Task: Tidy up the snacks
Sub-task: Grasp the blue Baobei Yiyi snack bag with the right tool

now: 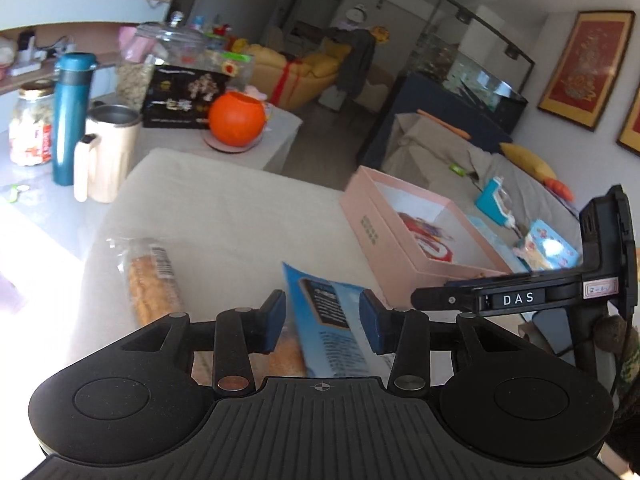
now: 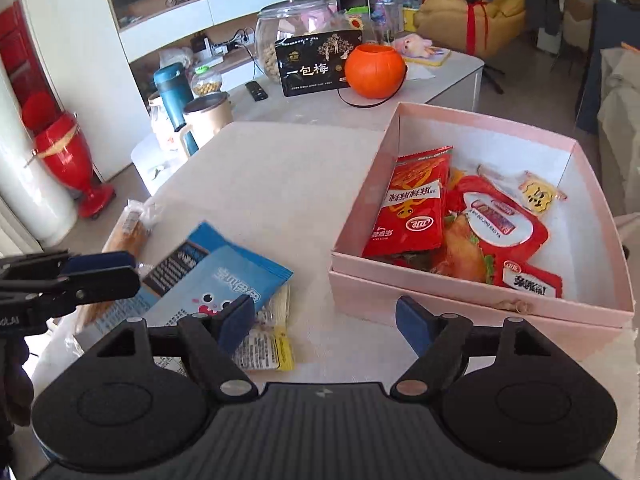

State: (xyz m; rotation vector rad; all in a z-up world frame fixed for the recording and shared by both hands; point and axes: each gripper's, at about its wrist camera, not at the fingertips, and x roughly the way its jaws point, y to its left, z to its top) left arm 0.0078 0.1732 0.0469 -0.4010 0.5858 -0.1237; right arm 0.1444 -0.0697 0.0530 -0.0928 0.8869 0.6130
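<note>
Jaws apart; pink box [image 2: 472, 304] holds red snack packets [image 2: 416, 208].

- Open pale-pink cardboard box [image 2: 472, 304] holds red snack packets [image 2: 416, 208] and a small yellow sachet [image 2: 538, 194].
- Blue foil snack packets [image 2: 224, 276] lie flat, overlapping, left of it.
- Clear-wrapped golden bread stick [image 1: 150, 280] lies beside them.

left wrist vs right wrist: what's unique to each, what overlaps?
Left wrist only: glass fish tank, red framed pictures on the wall.
Right wrist only: red snack packets clearly visible inside the box, red floor vase, black remote.
Both: open pink cardboard box, orange pumpkin-shaped pot, blue snack packet, teal bottle.
</note>
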